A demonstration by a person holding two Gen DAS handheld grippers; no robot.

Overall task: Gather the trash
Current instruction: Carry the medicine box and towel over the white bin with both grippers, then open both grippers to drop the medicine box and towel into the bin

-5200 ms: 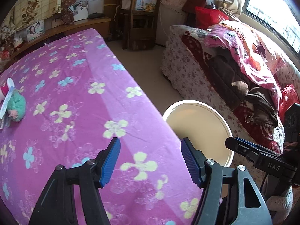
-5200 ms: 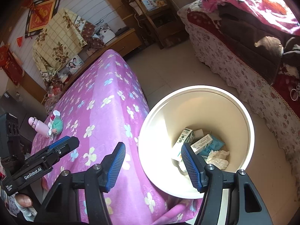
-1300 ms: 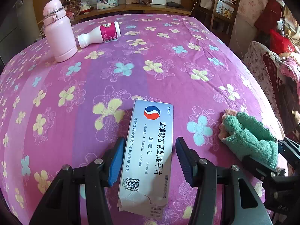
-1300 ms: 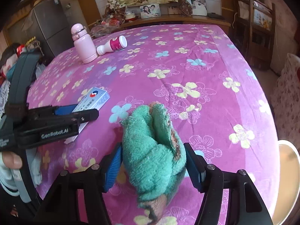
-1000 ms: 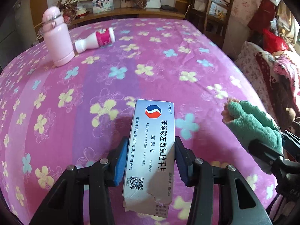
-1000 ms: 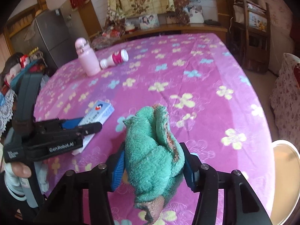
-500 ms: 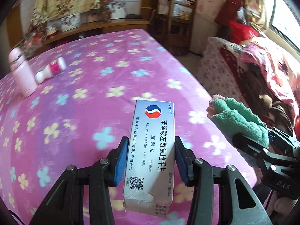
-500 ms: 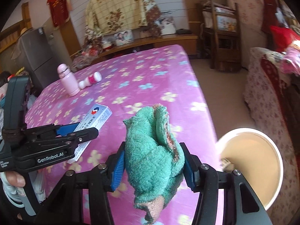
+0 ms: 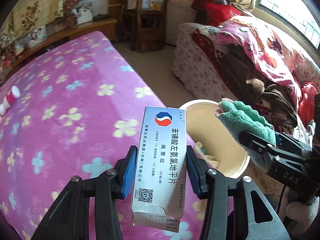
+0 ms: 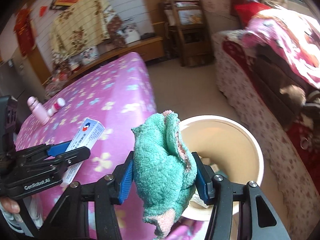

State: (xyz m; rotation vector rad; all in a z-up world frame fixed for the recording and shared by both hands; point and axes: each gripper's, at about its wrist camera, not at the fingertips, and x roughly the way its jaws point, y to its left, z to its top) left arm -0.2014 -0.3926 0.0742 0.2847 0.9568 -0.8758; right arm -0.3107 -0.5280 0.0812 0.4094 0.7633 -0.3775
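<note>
Box: flat white cardboard medicine box [image 9: 163,166] is sitting clamped in the left gripper [image 9: 160,173], above the table edge.
Cloth: crumpled green terry cloth [image 10: 163,167] is being squeezed by the right gripper [image 10: 163,177].
Bin: round cream plastic bin [image 10: 253,140] is standing just below both — litter inside.
Table: pink flowered tablecloth [image 9: 60,110] is carrying a small white-and-pink bottle [image 9: 10,100].

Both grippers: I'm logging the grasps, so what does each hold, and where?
Left gripper clamps the medicine box across its lower long sides. Right gripper pinches the green cloth around its bunched middle.
</note>
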